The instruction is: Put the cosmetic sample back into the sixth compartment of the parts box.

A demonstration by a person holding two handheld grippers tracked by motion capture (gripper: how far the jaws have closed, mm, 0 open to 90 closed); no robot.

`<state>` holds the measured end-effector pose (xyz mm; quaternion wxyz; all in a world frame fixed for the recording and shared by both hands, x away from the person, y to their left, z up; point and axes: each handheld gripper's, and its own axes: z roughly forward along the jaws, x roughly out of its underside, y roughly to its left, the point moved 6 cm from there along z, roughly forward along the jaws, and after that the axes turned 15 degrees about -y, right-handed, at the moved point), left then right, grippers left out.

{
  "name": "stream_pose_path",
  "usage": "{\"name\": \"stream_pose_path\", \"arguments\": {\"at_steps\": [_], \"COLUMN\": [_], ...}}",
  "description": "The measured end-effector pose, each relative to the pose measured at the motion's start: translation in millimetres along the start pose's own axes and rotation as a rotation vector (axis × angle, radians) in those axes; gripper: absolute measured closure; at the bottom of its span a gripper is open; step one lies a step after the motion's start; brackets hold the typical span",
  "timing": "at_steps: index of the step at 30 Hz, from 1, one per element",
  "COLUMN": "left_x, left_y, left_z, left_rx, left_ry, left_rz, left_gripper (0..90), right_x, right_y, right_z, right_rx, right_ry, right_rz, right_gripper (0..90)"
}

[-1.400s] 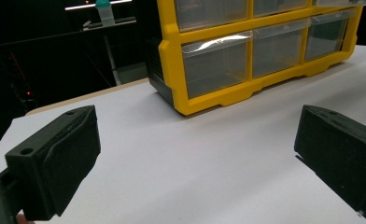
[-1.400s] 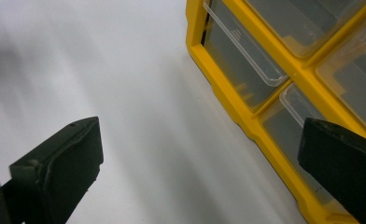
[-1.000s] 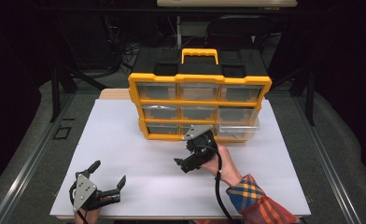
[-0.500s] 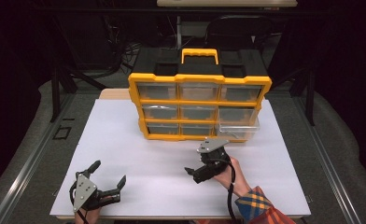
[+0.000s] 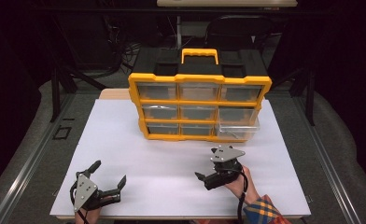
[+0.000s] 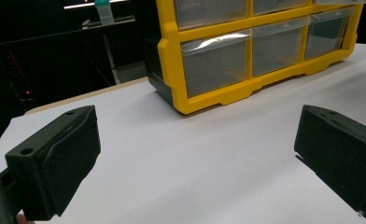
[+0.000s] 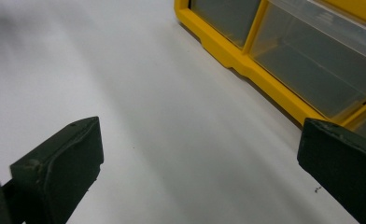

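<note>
A yellow organizer point(image 5: 200, 83) with a black top and clear drawers stands at the back middle of the white table. Its bottom right drawer point(image 5: 238, 132) sticks out a little. My right gripper point(image 5: 205, 164) is open near the front edge, right of centre, turned to the left and holding nothing. In the right gripper view its jaws stand wide apart over bare table, with the organizer point(image 7: 284, 51) at the upper right. My left gripper point(image 5: 109, 173) is open at the front left corner. In the left gripper view the organizer point(image 6: 246, 56) lies ahead, beyond the empty gripper point(image 6: 195, 154).
The white tabletop point(image 5: 162, 154) spreads wide between the grippers and the organizer. A yellow carry handle point(image 5: 199, 52) tops the organizer. Dark stands and cables fill the space behind the table. A plaid sleeve point(image 5: 265, 211) comes in at the bottom right.
My right gripper has drawn back from the organizer's bottom right drawer toward the front edge and turned leftward. The left gripper has stayed put.
</note>
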<state>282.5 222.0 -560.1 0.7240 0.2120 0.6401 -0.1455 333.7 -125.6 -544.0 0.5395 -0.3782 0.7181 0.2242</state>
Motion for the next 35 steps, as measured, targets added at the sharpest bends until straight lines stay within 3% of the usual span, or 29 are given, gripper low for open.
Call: {"name": "stream_pose_path", "arguments": {"at_steps": [16,26,35], "left_x": [1.5,2.0,3.3], "left_y": [-0.9,-1.0,-1.7], "left_z": [1.1,1.8,3.0], "left_rx": [0.005,0.013,0.021], "left_ry": [0.010,0.017,0.030], "left_rz": [0.006,0.008,0.010], "left_gripper": [0.2,0.2,0.2], "right_x": [19.6,30.0,32.6], "right_y": [-12.7,-16.1,-16.3], "right_z": [-28.2,-49.7,-53.0], "right_rx": [0.056,0.110,0.115], "right_ry": [-0.066,-0.108,-0.113], "right_rz": [0.025,0.016,0.015], "right_gripper": [0.0,0.0,0.0]}}
